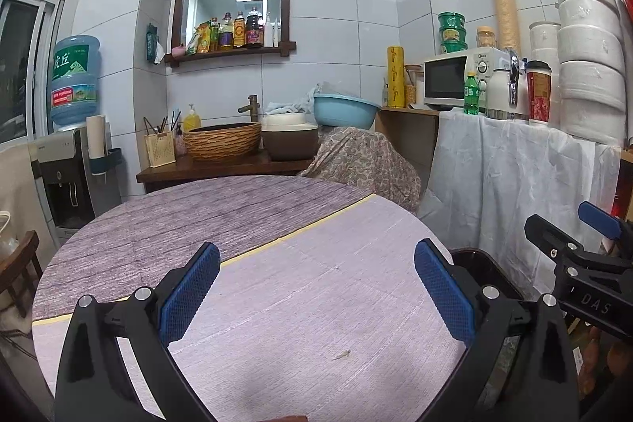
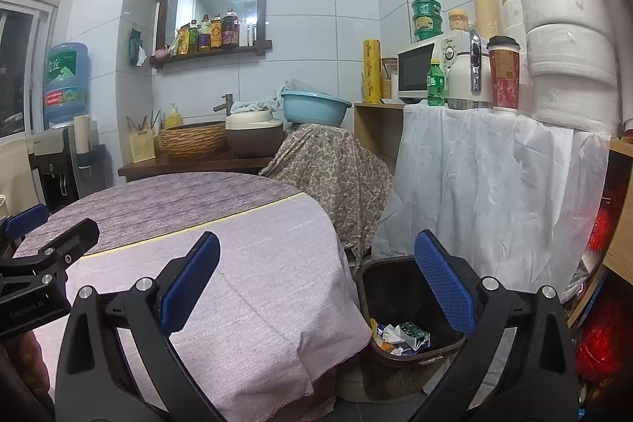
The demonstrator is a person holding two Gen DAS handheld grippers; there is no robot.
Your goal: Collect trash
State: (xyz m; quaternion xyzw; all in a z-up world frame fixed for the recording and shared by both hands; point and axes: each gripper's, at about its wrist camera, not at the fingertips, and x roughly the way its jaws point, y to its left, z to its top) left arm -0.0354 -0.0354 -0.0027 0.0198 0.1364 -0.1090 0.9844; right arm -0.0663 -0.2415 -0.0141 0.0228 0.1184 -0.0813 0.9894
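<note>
Trash: crumpled white paper and a small green-and-white carton (image 2: 411,334) lie at the bottom of the dark brown plastic bin (image 2: 370,287), on the floor just right of the desk's near-right edge.
Desk: round, under a pale lilac woven cloth (image 1: 300,287); only a tiny brownish scrap (image 1: 341,355) shows on it, near the front.
Left gripper (image 1: 316,291): spread wide, holding nothing, hovering over the cloth.
Right gripper (image 2: 316,287): also wide apart and empty, poised above the desk edge and the bin's mouth.
Step, as I judge it: collection looks nearly done; the scrap may be the last bit.
Doing it well: lower the left gripper straight over the scrap, pinch lightly so the cloth is not dragged, then carry it right and release low inside the bin.
Risk: the scrap is thin and flat, so the pads may slide past it.
</note>
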